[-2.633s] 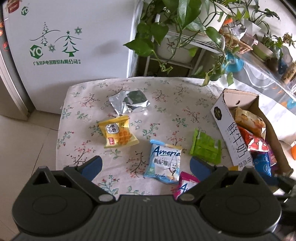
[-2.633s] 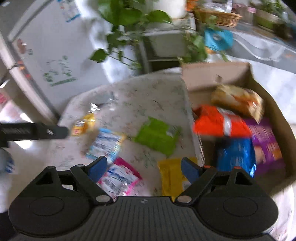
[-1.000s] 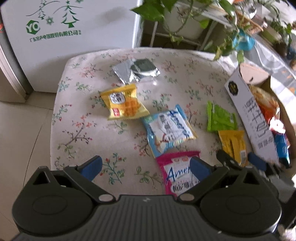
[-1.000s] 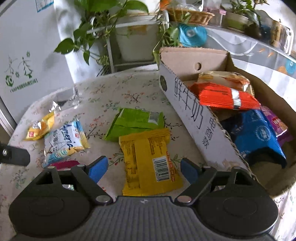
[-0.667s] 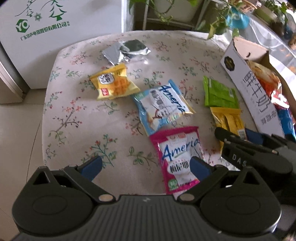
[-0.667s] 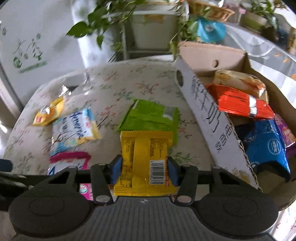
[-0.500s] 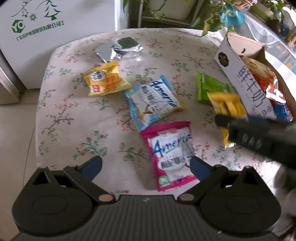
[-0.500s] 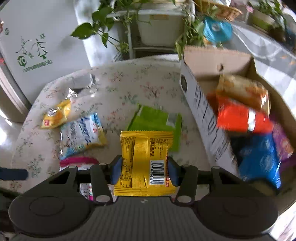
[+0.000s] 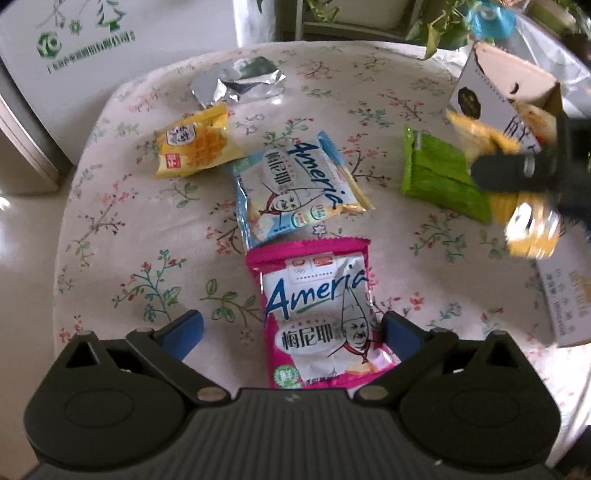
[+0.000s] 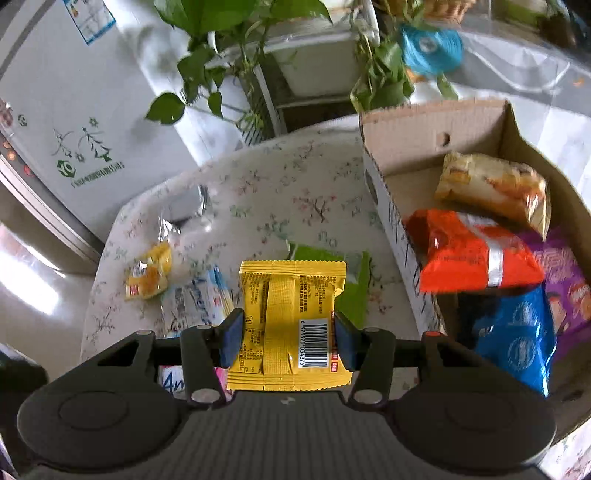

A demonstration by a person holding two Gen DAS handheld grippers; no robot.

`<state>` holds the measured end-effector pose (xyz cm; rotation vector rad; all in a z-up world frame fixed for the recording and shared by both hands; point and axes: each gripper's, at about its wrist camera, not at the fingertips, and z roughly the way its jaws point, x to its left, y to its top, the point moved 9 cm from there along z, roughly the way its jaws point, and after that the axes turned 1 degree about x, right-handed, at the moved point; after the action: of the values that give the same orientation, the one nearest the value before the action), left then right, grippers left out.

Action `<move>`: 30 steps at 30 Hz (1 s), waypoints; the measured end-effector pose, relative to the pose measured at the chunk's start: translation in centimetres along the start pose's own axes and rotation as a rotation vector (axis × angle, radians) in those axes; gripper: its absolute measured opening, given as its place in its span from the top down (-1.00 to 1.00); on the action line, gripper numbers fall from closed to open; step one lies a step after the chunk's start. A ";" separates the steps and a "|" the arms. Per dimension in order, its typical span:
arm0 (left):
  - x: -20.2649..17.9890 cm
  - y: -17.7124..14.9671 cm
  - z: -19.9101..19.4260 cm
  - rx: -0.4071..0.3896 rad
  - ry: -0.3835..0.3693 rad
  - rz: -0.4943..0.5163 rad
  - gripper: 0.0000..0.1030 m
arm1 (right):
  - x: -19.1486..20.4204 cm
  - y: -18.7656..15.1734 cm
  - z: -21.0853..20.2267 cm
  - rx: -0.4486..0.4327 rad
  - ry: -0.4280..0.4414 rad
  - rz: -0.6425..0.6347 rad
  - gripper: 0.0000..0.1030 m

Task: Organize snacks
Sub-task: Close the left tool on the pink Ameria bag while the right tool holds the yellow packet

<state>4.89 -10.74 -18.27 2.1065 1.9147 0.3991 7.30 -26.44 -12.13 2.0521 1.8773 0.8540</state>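
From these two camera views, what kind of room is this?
Most likely a home, perhaps a kitchen or dining corner: a white fridge stands behind a small table with a floral tablecloth, leafy houseplants sit on a rack, and wrapped snacks lie beside a cardboard box.

Floral-clothed table (image 9: 122, 236) bears pink packet (image 9: 317, 314), blue packet (image 9: 295, 188), green packet (image 9: 439, 177), cardboard box (image 10: 410, 136)

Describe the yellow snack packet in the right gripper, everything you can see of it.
The yellow snack packet is a flat, crinkly foil-look pouch with serrated top and bottom edges, seen from its back: a centre seam, small print, a white barcode at lower right. The right gripper is shut on it, a blue pad pressing each side edge. It is upright in that view, lifted off the floral tablecloth, in front of the green packet, left of the cardboard box.
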 end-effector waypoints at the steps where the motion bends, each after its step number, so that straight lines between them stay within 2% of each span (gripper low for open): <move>1: -0.2 -0.1 0.0 -0.013 0.007 0.003 -0.99 | 0.1 0.2 -0.1 -0.012 -0.003 -0.007 -0.12; 3: -0.1 -0.3 0.0 -0.027 0.004 -0.023 -0.99 | 0.2 0.5 -0.3 -0.021 0.004 -0.005 -0.12; 18: -0.2 -0.9 -0.4 -0.082 0.008 -0.034 -0.99 | 0.1 1.3 -1.0 -0.025 0.056 0.024 -0.12; 21: -0.3 -1.2 -0.7 -0.097 0.010 -0.056 -0.94 | 0.2 1.2 -1.0 -0.017 0.066 0.019 -0.12; 24: -0.1 -1.3 -1.3 -0.118 0.017 -0.081 -0.70 | 0.2 1.1 -1.1 -0.012 0.076 0.016 -0.12; 27: 0.2 -1.4 -2.0 -0.133 0.026 -0.099 -0.31 | 0.2 1.1 -1.1 -0.011 0.078 0.013 -0.12; 28: 0.2 -1.4 -2.1 -0.137 0.027 -0.100 -0.13 | 0.2 1.1 -1.2 -0.011 0.079 0.012 -0.12; 30: 0.5 -1.4 -2.4 -0.138 -0.002 -0.124 -0.02 | 0.3 1.1 -1.2 -0.013 0.082 0.008 -0.12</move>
<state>2.78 -10.12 -16.55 1.8909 1.9447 0.4873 7.50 -26.56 -10.50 2.0478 1.9013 0.9634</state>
